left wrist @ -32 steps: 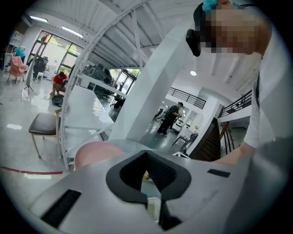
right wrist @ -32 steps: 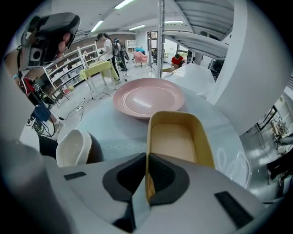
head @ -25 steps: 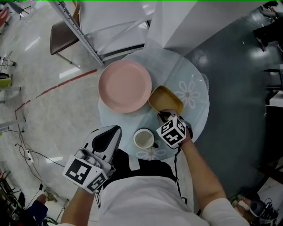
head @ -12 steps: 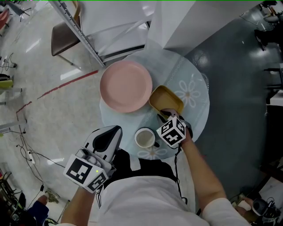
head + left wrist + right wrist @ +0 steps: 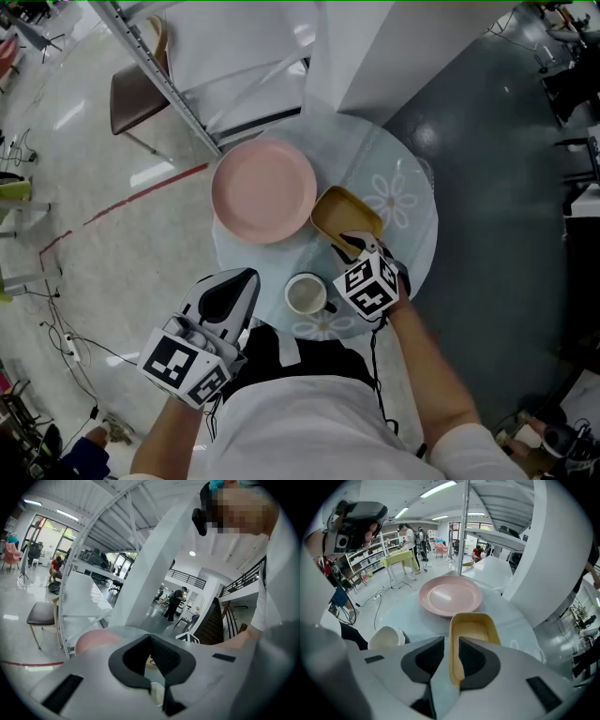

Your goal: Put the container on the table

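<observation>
Right gripper (image 5: 451, 657) is pinching the near left wall of the yellow container (image 5: 472, 629): one pad inside the tub, one outside, the rim sitting between them. In the head view the container is lying right of centre on the round glass table (image 5: 405, 246), just beside the lower right edge of the pink plate (image 5: 262, 186) and up-right of the white cup (image 5: 305, 294). It's apart from the cup; I can't tell whether it's touching the plate rim. It's looking level and empty. Neither view is showing whether its base is bearing fully on the glass or hanging just above it. Left gripper (image 5: 240, 281) is idling at lower left, off the table edge, jaws pressed together on nothing; past its closed tips its own view is showing only the cup and a bit of the plate. My read: we're sitting at the set-down/release step, with the container over a bare patch of table. The next move is calling for the base seating flat, then the right jaws spreading enough to clear the wall. After that, backing out up and toward the lower edge of the frame, so the inner pad isn't dragging the rim. Worth watching the cup just left of the right gripper on the pull-back. The tub is looking thin-walled and light, so a catching pad is probably going to shift it.
</observation>
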`<state>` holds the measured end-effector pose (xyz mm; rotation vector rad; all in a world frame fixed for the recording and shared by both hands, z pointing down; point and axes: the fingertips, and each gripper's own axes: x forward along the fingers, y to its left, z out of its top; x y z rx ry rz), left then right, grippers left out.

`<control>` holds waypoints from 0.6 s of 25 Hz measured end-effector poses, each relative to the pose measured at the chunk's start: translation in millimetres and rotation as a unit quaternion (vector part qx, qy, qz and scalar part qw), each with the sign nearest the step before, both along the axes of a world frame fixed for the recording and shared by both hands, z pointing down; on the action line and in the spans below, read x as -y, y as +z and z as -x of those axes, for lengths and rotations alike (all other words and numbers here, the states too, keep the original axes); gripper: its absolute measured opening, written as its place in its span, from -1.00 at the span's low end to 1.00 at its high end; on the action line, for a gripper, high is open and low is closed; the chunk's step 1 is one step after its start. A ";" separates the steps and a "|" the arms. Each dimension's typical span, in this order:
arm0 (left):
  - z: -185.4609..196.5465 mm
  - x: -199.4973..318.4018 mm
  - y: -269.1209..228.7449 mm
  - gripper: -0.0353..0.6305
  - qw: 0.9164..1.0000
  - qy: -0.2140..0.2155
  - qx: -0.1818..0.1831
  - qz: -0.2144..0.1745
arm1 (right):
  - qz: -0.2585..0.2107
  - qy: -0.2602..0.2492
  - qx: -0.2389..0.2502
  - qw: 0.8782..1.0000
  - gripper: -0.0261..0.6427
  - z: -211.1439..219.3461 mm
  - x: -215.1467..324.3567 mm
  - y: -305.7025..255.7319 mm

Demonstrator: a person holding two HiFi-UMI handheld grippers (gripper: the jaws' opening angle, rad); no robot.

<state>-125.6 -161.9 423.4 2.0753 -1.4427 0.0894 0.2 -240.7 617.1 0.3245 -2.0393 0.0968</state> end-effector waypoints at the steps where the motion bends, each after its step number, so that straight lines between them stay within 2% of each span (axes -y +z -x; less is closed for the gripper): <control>1: -1.4 -0.3 -2.5 -0.83 1.000 0.002 0.001 -0.002 | -0.002 0.004 0.006 1.000 -0.60 -0.1 0.1 -6.2; 5: -5.6 0.4 -12.1 -0.83 1.000 0.012 0.006 -0.012 | -0.003 0.029 0.035 0.999 -0.60 -0.8 1.9 -29.1; 15: -21.5 0.4 -45.4 -0.83 0.998 0.049 0.022 -0.043 | -0.050 0.054 0.058 0.996 -0.61 -21.7 -7.7 -84.0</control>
